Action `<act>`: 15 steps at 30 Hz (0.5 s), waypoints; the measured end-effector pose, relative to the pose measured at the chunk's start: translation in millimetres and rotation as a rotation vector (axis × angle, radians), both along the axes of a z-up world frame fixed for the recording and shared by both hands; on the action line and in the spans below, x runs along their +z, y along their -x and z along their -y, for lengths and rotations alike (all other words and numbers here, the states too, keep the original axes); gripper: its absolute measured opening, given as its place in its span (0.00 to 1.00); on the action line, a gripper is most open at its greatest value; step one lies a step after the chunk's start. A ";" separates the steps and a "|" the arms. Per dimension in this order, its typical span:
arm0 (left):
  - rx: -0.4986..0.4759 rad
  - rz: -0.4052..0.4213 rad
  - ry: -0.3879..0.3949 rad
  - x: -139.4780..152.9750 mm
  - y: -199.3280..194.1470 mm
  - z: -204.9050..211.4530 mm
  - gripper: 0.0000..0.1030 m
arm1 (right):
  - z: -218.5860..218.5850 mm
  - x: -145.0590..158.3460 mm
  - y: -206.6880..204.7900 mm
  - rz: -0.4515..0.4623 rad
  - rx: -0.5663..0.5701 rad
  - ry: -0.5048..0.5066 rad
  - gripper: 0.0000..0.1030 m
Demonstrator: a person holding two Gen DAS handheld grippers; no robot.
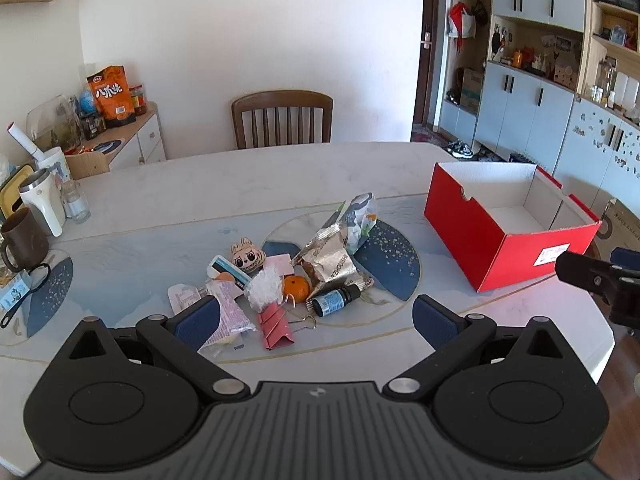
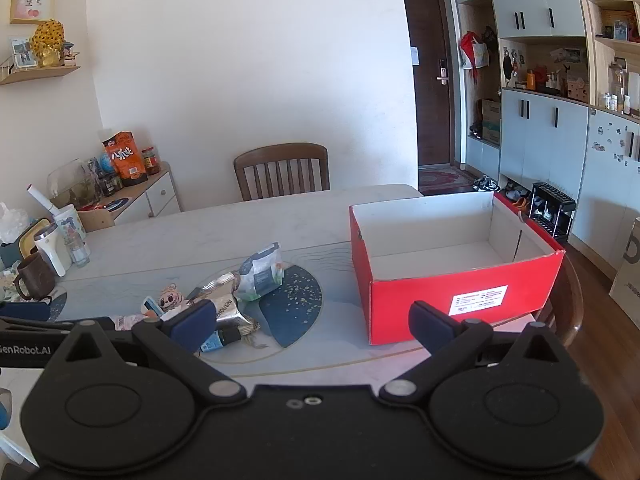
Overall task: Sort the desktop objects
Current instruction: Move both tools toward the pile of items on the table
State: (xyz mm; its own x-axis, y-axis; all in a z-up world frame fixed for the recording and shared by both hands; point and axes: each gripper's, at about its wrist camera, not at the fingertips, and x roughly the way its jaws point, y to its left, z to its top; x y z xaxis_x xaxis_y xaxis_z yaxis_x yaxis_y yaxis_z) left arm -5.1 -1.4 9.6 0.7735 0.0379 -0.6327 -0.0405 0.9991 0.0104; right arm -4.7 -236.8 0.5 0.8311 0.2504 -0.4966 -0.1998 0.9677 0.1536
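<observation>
A heap of small objects lies mid-table: a tangerine (image 1: 296, 287), a small dark dropper bottle (image 1: 335, 300), a pink binder clip (image 1: 276, 328), a silver foil packet (image 1: 330, 261), a blue-green snack bag (image 1: 360, 218), a plush figure (image 1: 248, 257) and a pink wrapper (image 1: 230, 312). To the right stands an empty red cardboard box (image 1: 480, 240), also in the right wrist view as the red box (image 2: 460, 296). My left gripper (image 1: 316, 320) hovers open just short of the heap, nothing between its fingers. My right gripper (image 2: 312, 324) is open and empty in front of the box.
A wooden chair (image 1: 282, 118) stands at the table's far side. A brown mug (image 1: 22, 240), white tumbler (image 1: 42, 204) and small glass jar (image 1: 75, 202) crowd the table's left edge. A side cabinet (image 1: 132, 136) holds an orange snack bag. Cabinets line the right wall.
</observation>
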 end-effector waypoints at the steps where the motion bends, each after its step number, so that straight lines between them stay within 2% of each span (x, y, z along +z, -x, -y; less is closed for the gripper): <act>1: -0.003 -0.003 0.009 -0.2 -0.4 -0.4 1.00 | 0.5 -0.7 0.5 0.001 0.001 0.000 1.00; 15: 0.003 0.004 0.056 -1.9 -5.7 -3.7 1.00 | 2.6 1.5 -1.9 0.021 0.027 -0.006 0.99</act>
State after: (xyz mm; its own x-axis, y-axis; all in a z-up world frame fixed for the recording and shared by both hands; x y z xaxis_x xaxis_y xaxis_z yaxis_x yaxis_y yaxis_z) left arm 0.6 2.4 7.7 0.7762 0.0049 -0.6305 -0.0431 0.9980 -0.0453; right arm -2.8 -239.4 2.0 0.8342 0.2758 -0.4775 -0.2293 0.9610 0.1545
